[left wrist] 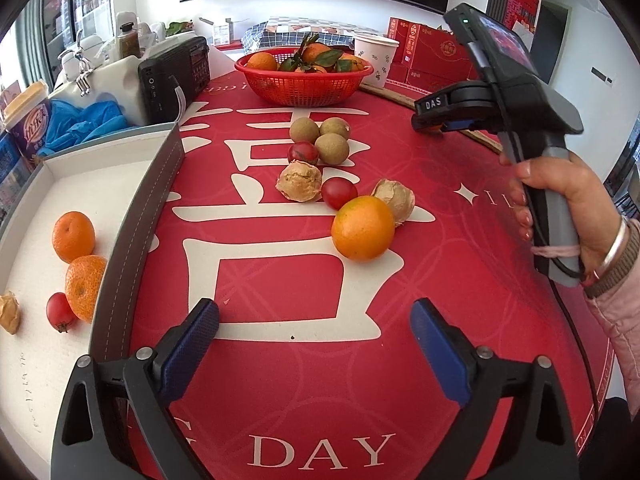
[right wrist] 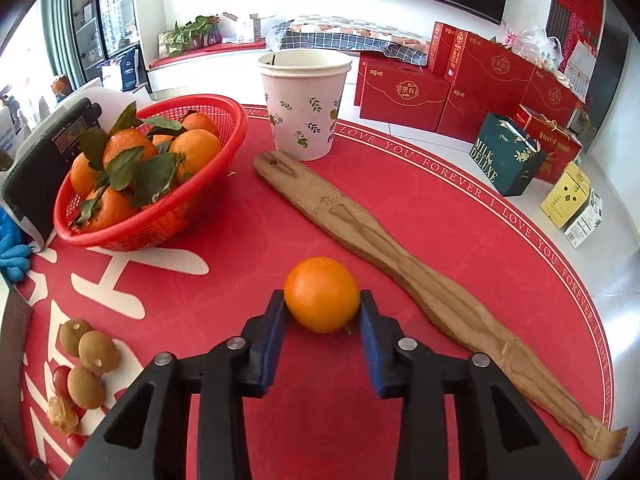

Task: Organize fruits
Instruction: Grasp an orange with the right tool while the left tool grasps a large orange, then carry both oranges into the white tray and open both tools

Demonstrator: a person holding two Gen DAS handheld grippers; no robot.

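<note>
Two pairs of tongs in play over red table (left wrist: 460, 280) with big white characters.

Right tongs (right wrist: 322, 306): blue pads pressed on either side of small orange fruit (right wrist: 321, 294), fruit clamped between them just above red cloth. Seen from left wrist view as dark handle gripped by right hand (left wrist: 560, 200), tips pointing at far table edge; held fruit hidden there.

Left tongs (left wrist: 316, 326): spread wide, nothing between pads, hovering over white character near white box.

White box (left wrist: 48, 184) with grey stitched rim at left of table. Inside: two mandarins (left wrist: 73, 236) touching each other, one cherry tomato (left wrist: 60, 312) against nearer mandarin, one tan husk at left edge.

Loose on cloth, middle of table: large orange (left wrist: 363, 227), two cherry tomatoes (left wrist: 339, 193), two papery husks (left wrist: 299, 181), three brown longans (left wrist: 332, 148), all clustered close.

Red basket (right wrist: 224, 152) at far side, heaped with leafy mandarins. Beside it: paper cup (right wrist: 304, 108) with leaf print, upright. Long wooden back scratcher (right wrist: 420, 280) lying diagonally from cup toward near right edge, just right of clamped fruit. Black radio (left wrist: 176, 80) left of basket.
</note>
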